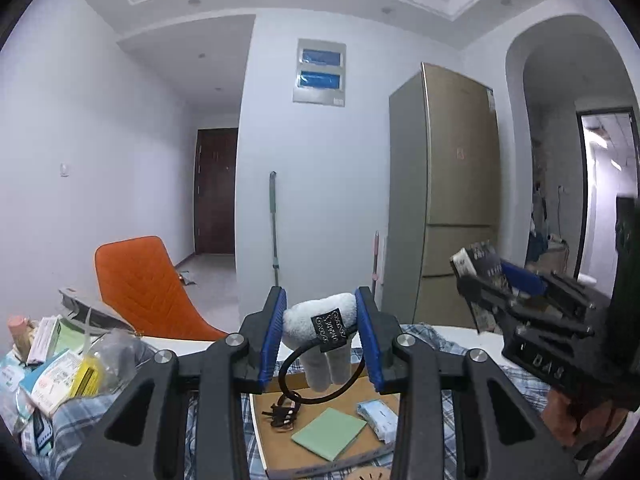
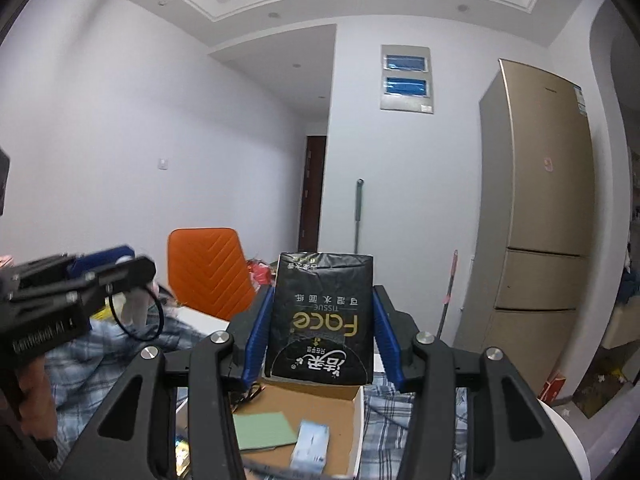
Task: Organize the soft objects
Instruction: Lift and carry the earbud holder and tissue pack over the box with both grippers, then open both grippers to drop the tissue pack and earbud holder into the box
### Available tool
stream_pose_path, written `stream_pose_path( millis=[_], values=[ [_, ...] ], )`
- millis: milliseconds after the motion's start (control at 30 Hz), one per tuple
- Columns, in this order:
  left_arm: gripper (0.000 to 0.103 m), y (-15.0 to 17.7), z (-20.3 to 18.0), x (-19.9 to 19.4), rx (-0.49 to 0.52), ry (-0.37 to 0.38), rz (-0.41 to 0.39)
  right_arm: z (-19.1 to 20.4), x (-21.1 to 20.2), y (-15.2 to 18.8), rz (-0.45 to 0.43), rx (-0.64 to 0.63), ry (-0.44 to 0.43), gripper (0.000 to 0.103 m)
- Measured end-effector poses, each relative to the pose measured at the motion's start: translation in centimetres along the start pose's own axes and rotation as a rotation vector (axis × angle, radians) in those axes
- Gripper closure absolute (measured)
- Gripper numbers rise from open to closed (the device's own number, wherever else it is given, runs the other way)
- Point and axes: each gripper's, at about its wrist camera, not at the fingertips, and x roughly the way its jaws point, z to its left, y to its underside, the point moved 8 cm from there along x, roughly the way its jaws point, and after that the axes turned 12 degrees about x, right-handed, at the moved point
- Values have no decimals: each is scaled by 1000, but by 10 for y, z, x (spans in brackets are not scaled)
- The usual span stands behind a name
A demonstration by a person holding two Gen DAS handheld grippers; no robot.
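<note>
Left wrist view. Left gripper [image 1: 321,322] closed on a white plush toy [image 1: 320,320], blue pads [image 1: 273,336] pressed to both its flanks; toy raised clear of the surface, legs hanging below the fingertips, black label facing the camera. Black loop [image 1: 320,376] dangling from the toy. Beneath the fingers, a cardboard tray [image 1: 276,440] holding a green pad [image 1: 329,432] and a pale blue packet [image 1: 378,418]. Right of the fingers, right gripper [image 1: 496,276] carrying a black tissue pack [image 1: 478,260]. Beyond the fingertips, an orange chair [image 1: 140,288].

Right wrist view. Right gripper [image 2: 322,320] clamped on the tissue pack [image 2: 322,316], held upright between the pads, print upside down, above the tray [image 2: 316,408]. Left of the fingers, left gripper [image 2: 132,272] with toy [image 2: 134,308] and loop [image 2: 138,316].
</note>
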Motion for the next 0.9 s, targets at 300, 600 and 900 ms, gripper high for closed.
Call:
stream_pose_path(
  millis=[300,600,900],
  values=[
    [66,17,-4,80,34,19,131,-20,60,37,157,40,41,56],
    [66,101,-4,153,7,72,417,-37,110,118,434,70,58,58],
    [30,158,-1,171,-20,81,572,-46,124,152,544,102,49,60]
  ],
)
